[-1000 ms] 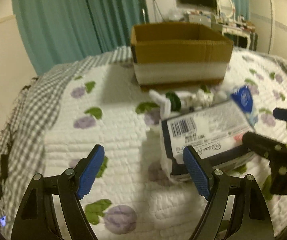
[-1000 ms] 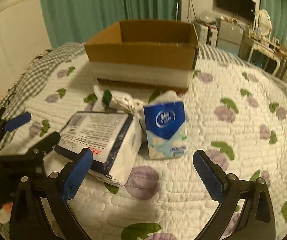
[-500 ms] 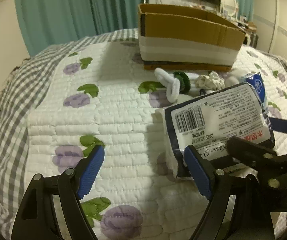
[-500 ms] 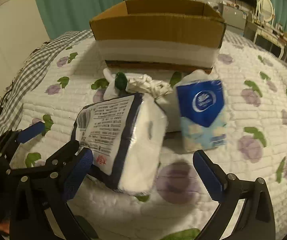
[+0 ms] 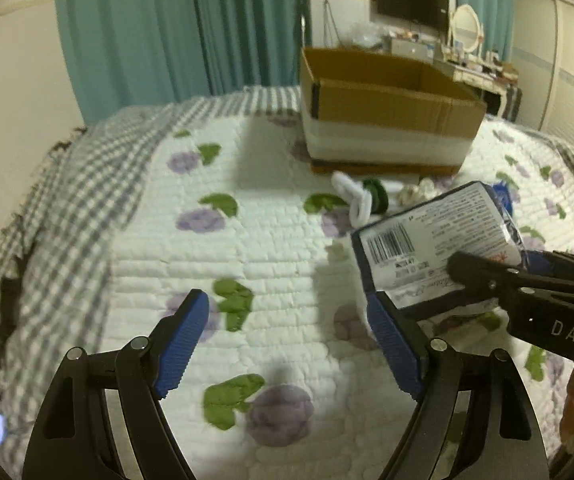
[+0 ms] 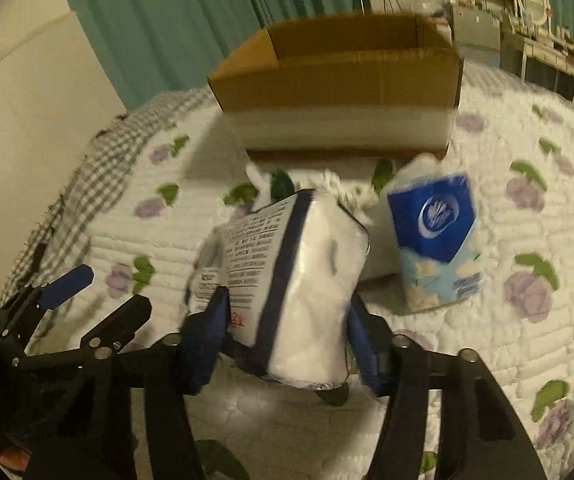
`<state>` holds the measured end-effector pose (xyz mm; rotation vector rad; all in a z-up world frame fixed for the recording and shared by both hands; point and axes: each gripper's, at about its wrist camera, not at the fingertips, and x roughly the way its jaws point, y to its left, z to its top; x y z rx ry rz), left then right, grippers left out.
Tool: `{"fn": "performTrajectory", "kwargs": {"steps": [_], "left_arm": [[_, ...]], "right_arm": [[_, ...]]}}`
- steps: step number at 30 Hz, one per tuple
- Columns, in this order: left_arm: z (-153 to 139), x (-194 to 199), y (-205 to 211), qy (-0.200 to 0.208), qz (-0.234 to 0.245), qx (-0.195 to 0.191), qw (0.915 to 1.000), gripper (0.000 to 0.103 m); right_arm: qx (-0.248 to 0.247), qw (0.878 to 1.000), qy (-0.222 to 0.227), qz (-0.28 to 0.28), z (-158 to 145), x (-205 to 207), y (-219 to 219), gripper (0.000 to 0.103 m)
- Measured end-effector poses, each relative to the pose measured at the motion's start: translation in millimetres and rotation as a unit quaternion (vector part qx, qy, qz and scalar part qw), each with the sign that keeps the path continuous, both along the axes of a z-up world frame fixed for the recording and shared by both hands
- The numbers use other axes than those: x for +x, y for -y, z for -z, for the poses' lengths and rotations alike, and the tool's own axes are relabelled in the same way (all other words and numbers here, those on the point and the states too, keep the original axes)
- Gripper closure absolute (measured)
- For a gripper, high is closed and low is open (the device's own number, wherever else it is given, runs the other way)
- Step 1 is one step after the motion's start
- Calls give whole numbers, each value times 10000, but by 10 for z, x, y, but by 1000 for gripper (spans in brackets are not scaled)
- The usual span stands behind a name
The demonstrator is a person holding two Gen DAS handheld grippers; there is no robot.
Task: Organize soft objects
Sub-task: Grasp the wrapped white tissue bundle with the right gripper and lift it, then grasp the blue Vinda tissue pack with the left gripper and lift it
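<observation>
My right gripper is shut on a white tissue pack with a dark blue band and holds it tilted above the quilt. The pack also shows in the left wrist view, with the right gripper clamped on it. My left gripper is open and empty over the quilt, left of the pack. A blue tissue pack stands on the quilt to the right. White and green soft items lie in front of the open cardboard box.
The flowered white quilt covers the bed, with a grey checked blanket along the left edge. Teal curtains hang behind. A dresser with clutter stands at the back right.
My right gripper has closed on the white tissue pack and lifted it off the quilt. My left gripper stays open and has drawn back a little.
</observation>
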<state>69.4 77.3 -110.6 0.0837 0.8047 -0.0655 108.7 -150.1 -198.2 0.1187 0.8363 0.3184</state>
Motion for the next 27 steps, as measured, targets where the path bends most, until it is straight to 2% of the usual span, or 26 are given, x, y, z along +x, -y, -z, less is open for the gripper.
{"fn": "performTrajectory", "kwargs": {"steps": [5,9,16,19,23,27], "left_arm": [[-300,-76,21,250,-46,-33,9997,20],[-501,-100,193,450,33,51,9990,20],[-616,-31,650,469,258,47,9986,20],[-600,40,897,411,394,33,9984,20],[-526,143,1154,298,509,2,9983,20],[-381,243,1369,157,569,88,9982,22]], "right_arm": [[-98,9982,585,-124,-333,-227,86,53],[-262,9940,1059,-2,-604,-377,283,53],[-413,9868,1517,400,-999,-360,923,53],[-696,9826,1635,550,-1103,-259,1175,53],[-1161,9766,1639,764,-1046,-59,1442,53],[-1301,9762,1497,882,-815,134,1628,53]]}}
